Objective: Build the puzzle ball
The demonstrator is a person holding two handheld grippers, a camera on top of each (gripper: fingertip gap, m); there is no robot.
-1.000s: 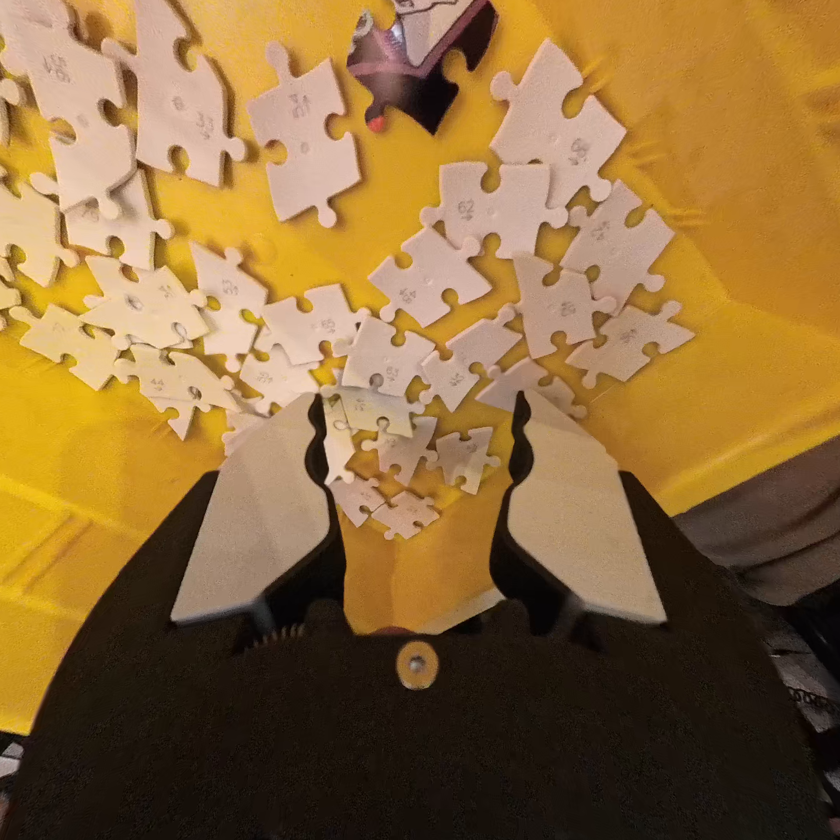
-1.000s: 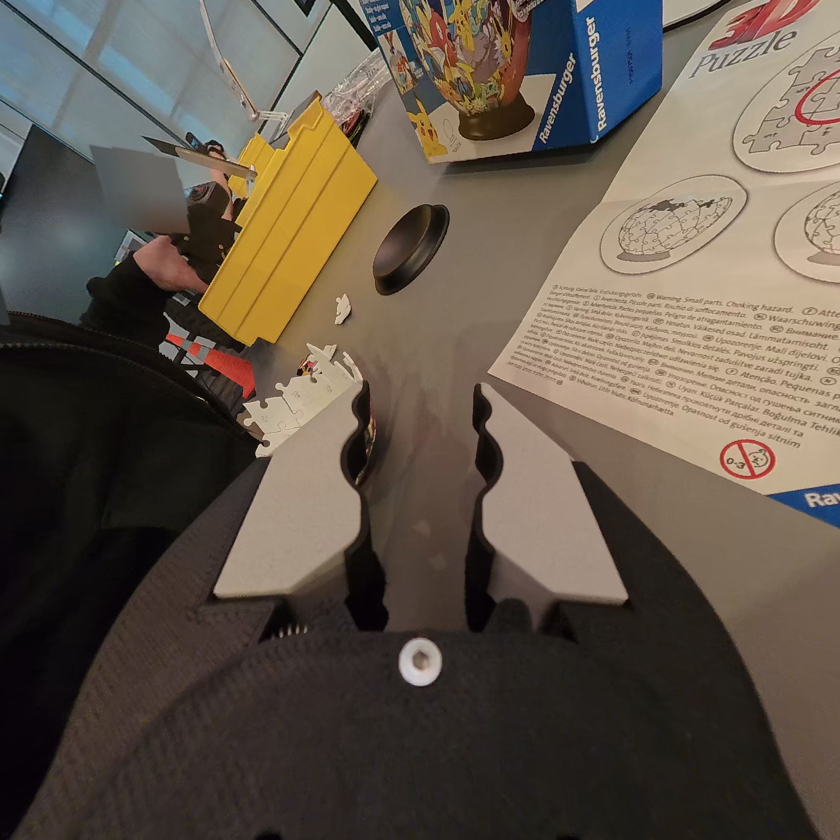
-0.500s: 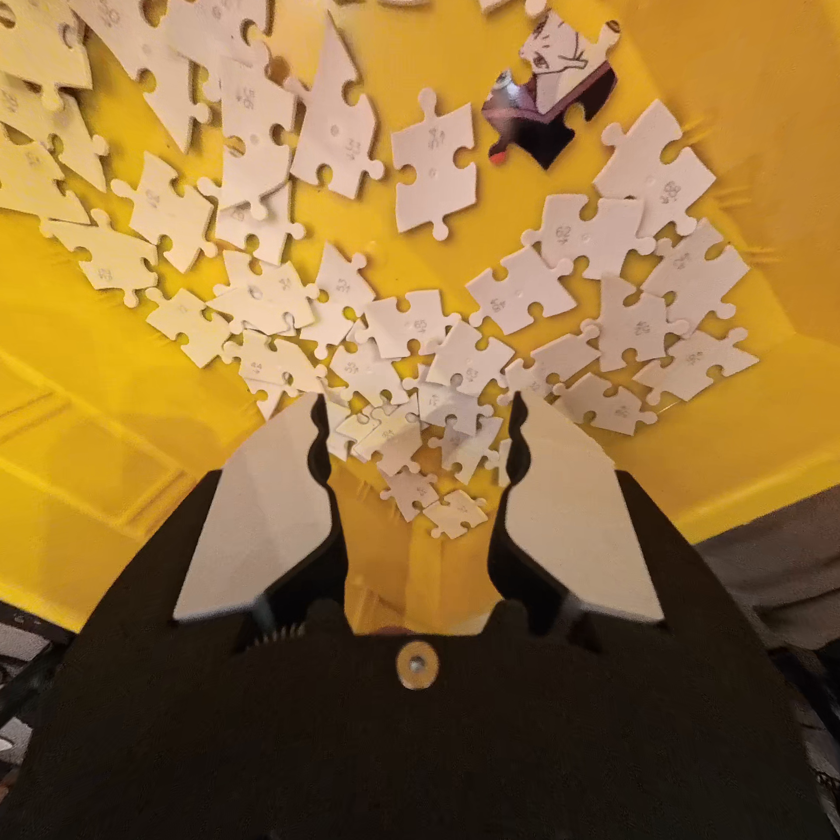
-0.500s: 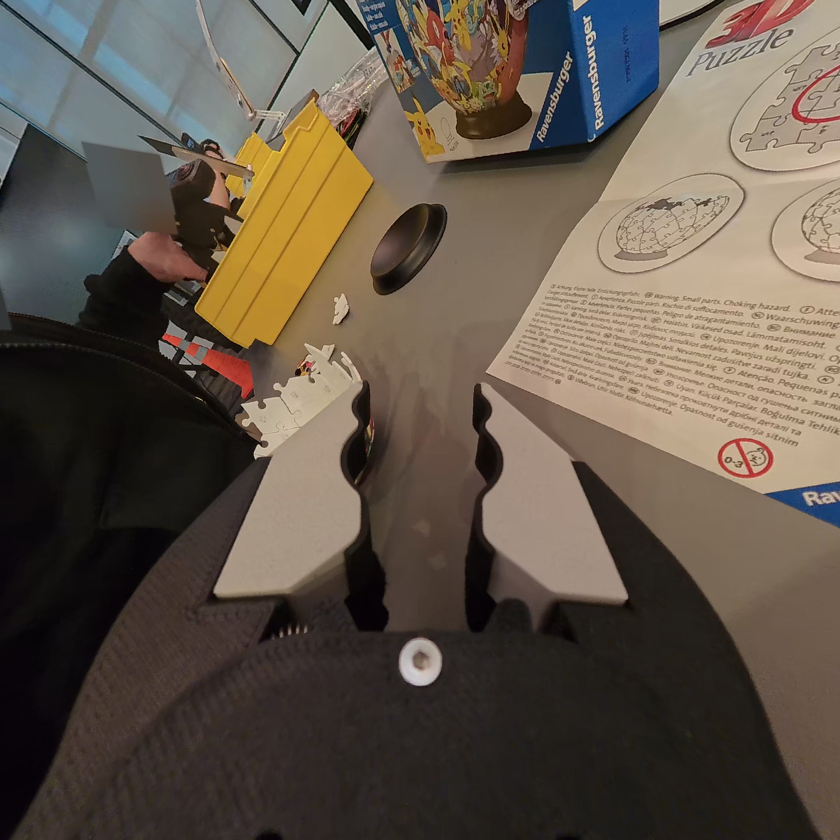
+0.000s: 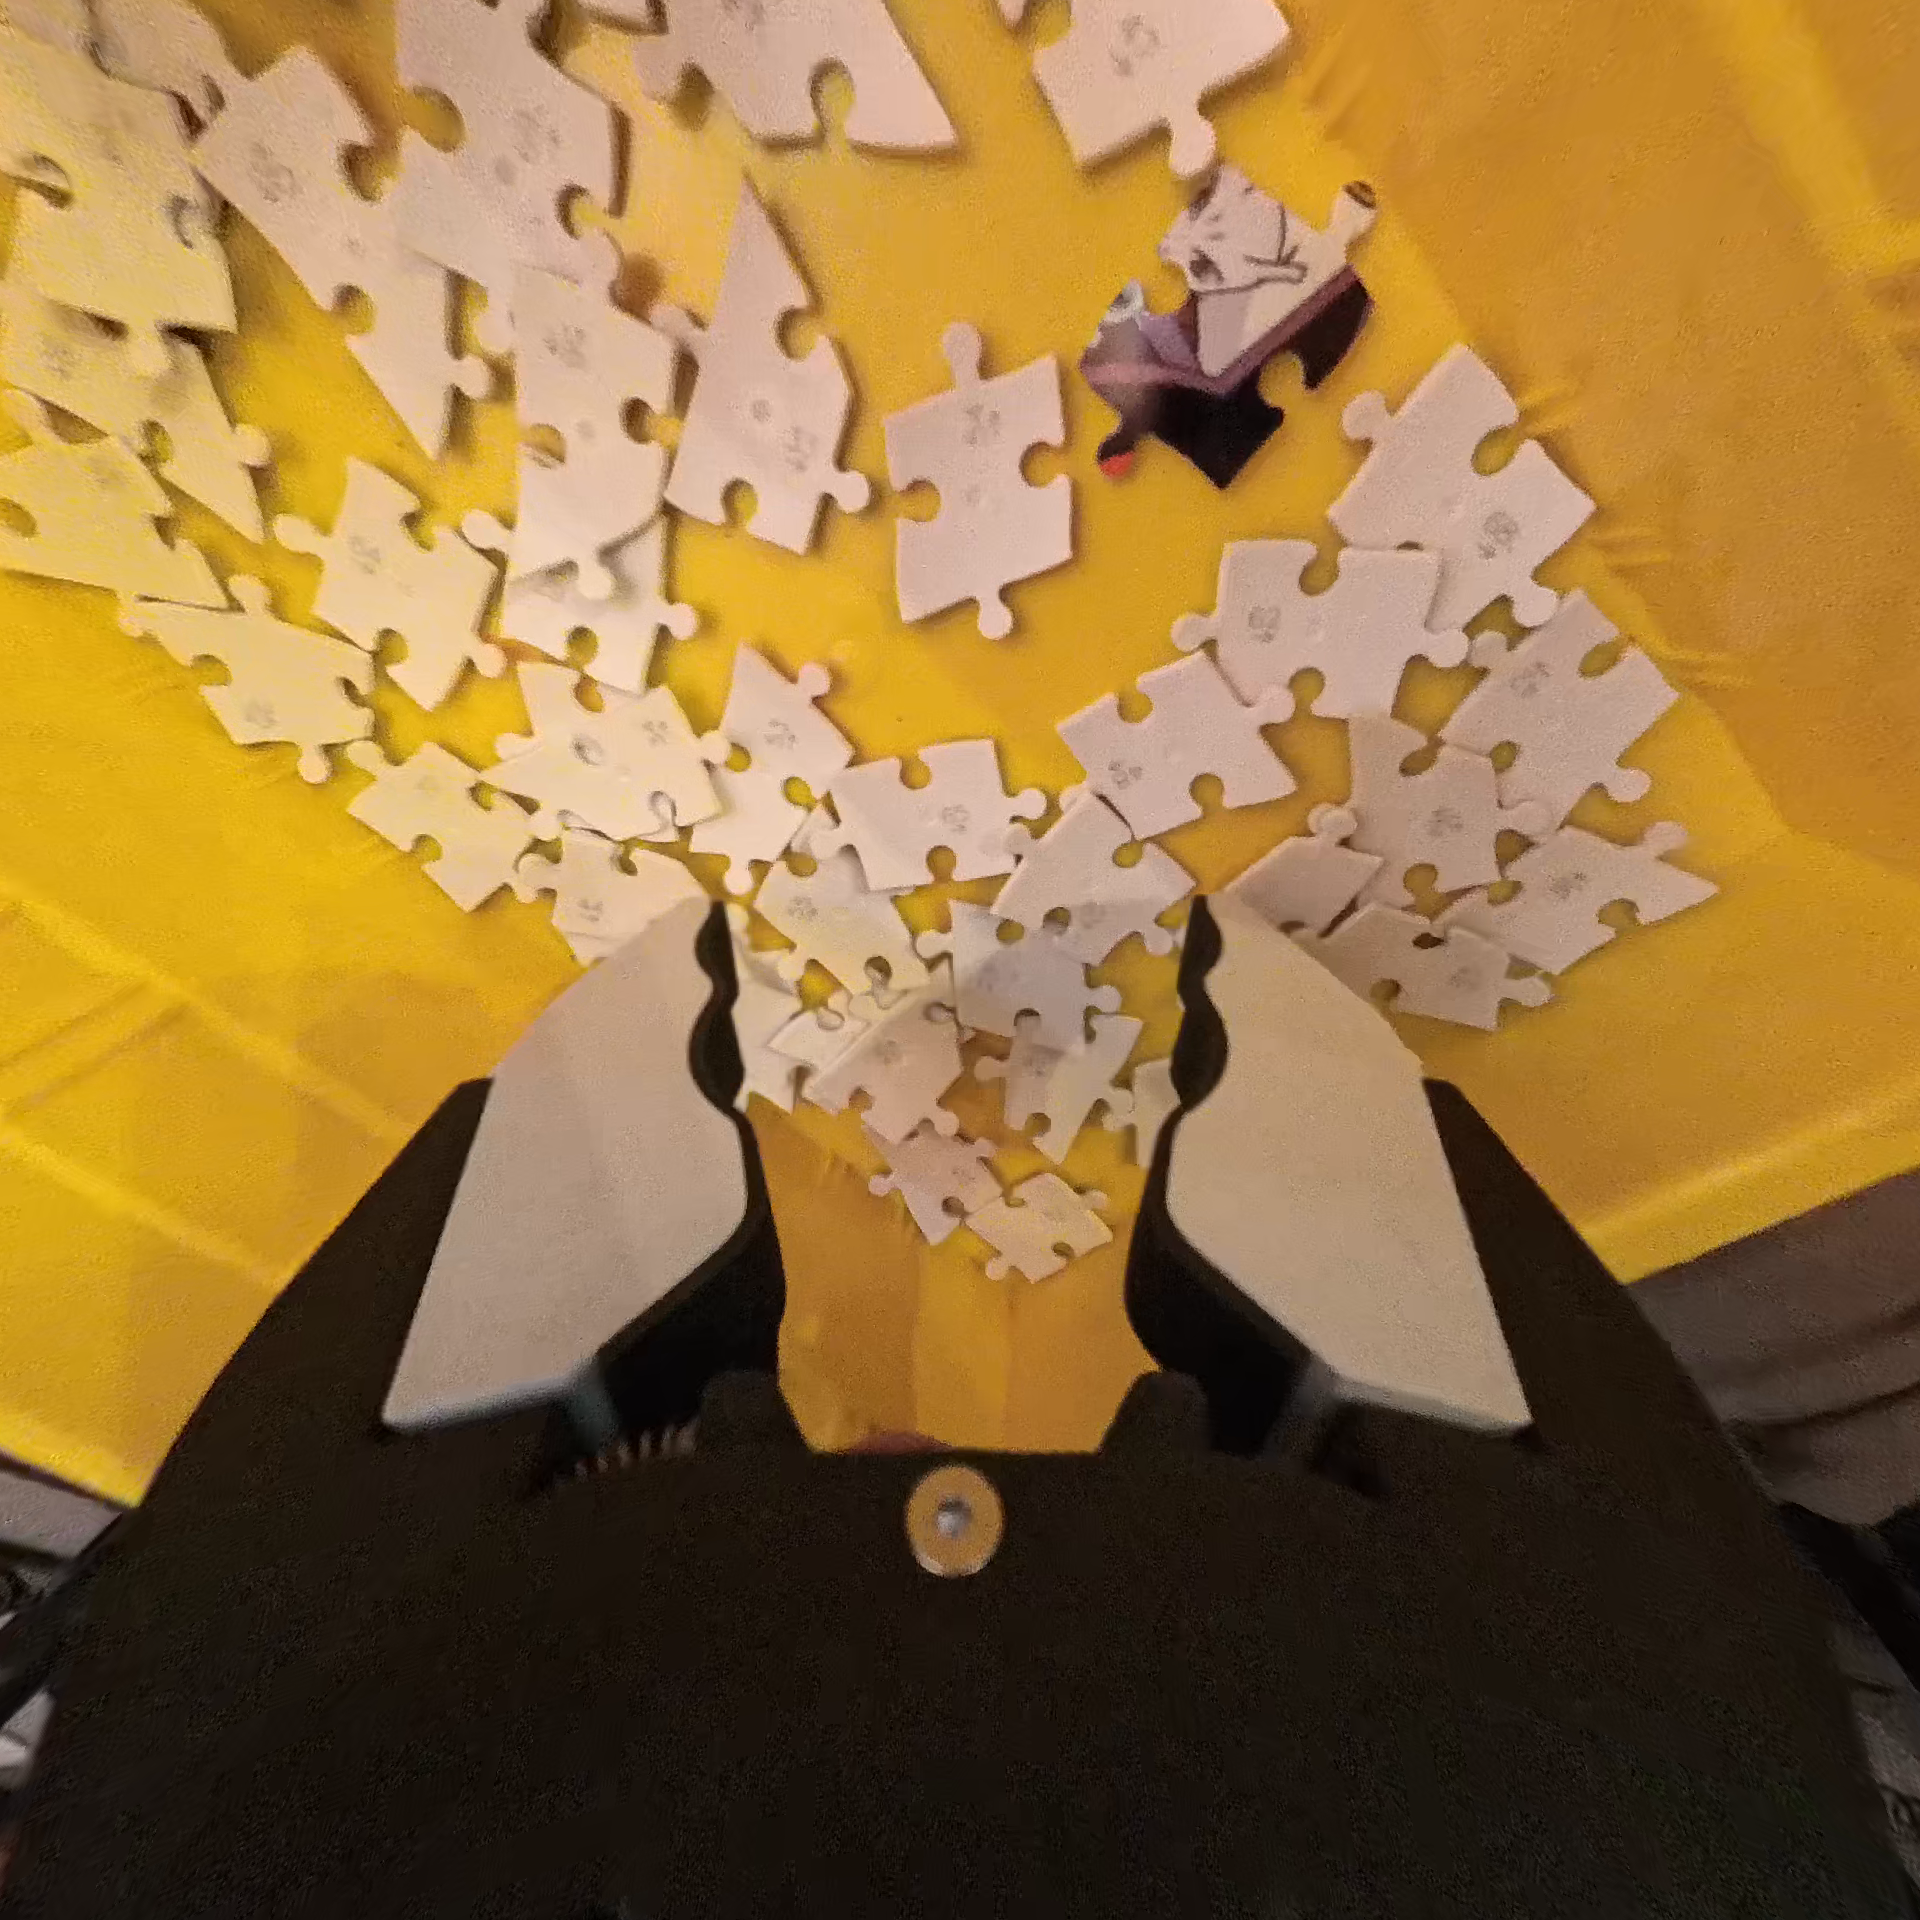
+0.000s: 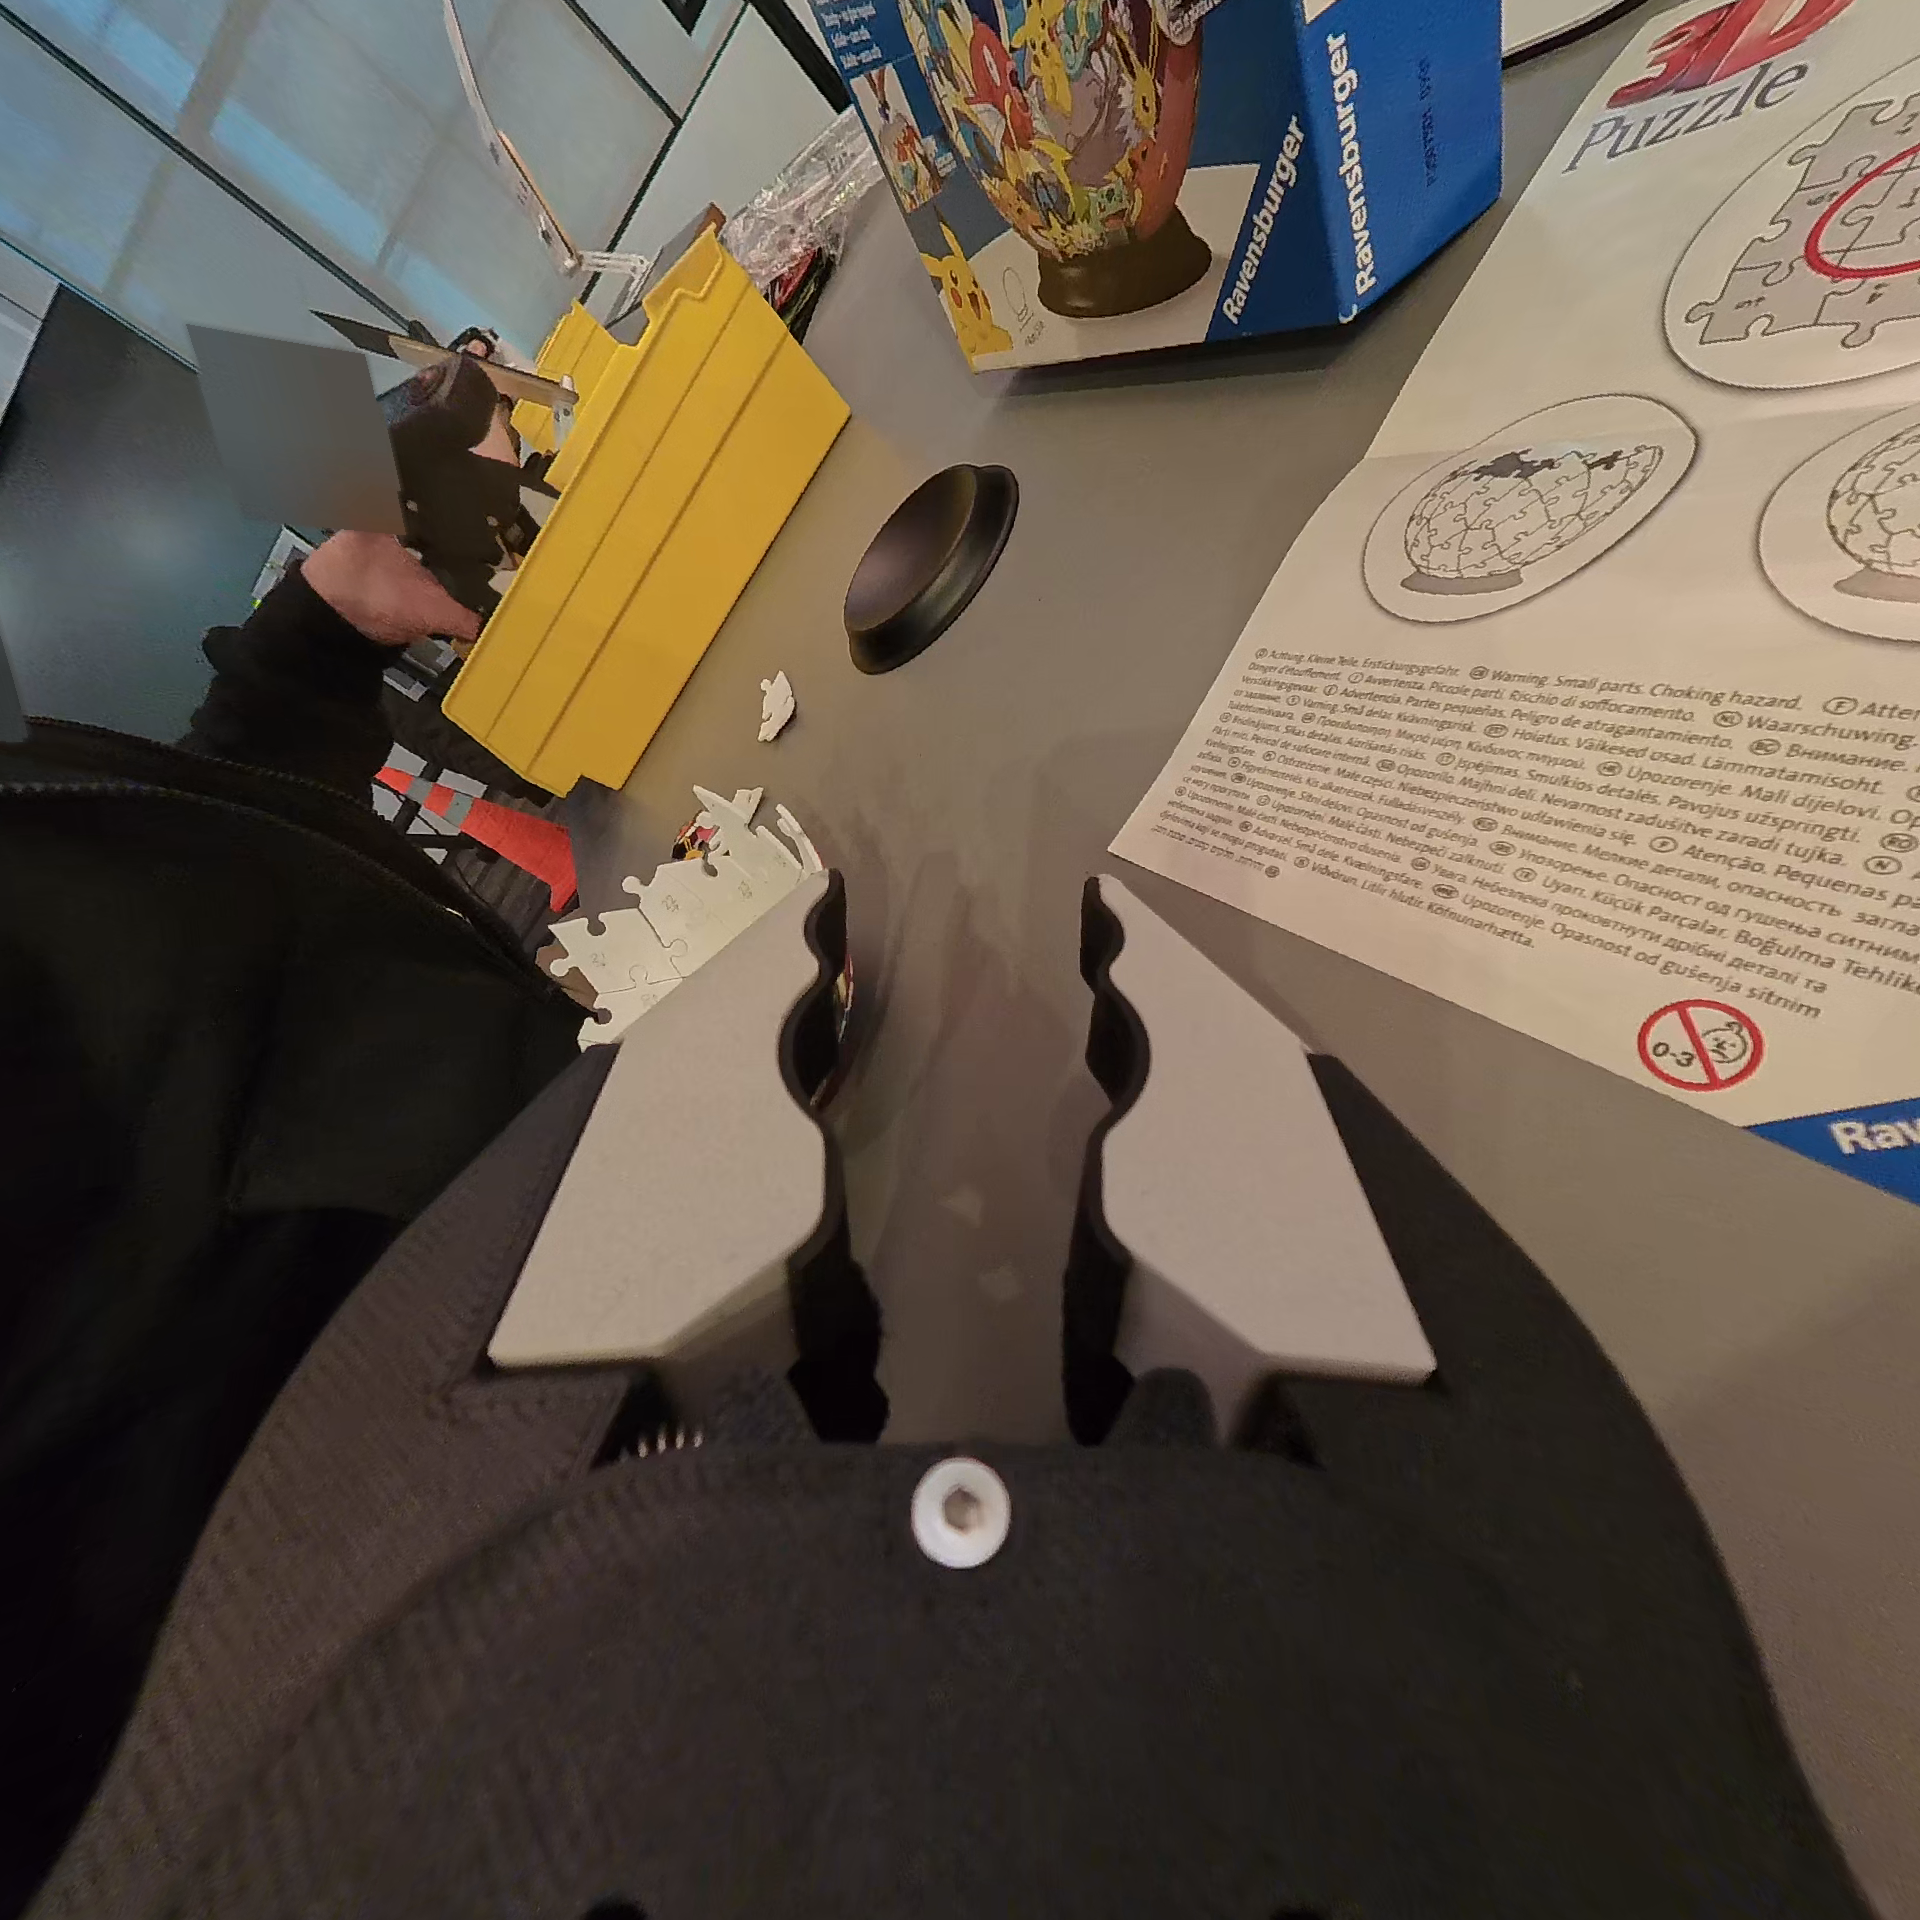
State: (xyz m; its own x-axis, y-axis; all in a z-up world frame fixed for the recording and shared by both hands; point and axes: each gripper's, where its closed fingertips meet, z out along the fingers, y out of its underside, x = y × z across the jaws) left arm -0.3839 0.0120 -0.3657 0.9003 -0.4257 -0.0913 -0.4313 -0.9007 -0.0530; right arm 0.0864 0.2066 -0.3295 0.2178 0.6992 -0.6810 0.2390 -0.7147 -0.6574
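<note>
The left gripper [image 5: 951, 925] hangs over the yellow bin [image 5: 1714, 312] with its jaws spread wide and nothing between them. Across the bin floor lie many loose puzzle pieces [image 5: 977, 499], nearly all blank side up; their faint printed marks are too blurred to make out. One piece lies picture side up [image 5: 1231, 332] at about 1 o'clock, showing dark purple and white. The pieces at 10 to 12 o'clock are smeared by motion and cut off by the frame edge, and several near the fingertips overlap, so their outlines are hard to separate.

The right gripper [image 6: 956, 899] rests low over the grey table [image 6: 997, 790], jaws released and empty. At its 11 o'clock, a curved section of joined puzzle pieces [image 6: 675, 914] lies on the table, partly hidden behind the left finger [image 6: 686, 1132]; a sliver of its coloured face shows just inside that finger. A single white piece [image 6: 777, 704] lies farther off at 11 o'clock, with the black ball stand [image 6: 930, 566] beyond it at 12 o'clock. The yellow bin stands at 10 o'clock, where a hand [image 6: 384, 597] holds the other gripper behind its wall. The puzzle box [image 6: 1195, 177] sits at 12 to 1 o'clock and the instruction sheet [image 6: 1558, 665] at 2 o'clock, both cut off by the frame.
</note>
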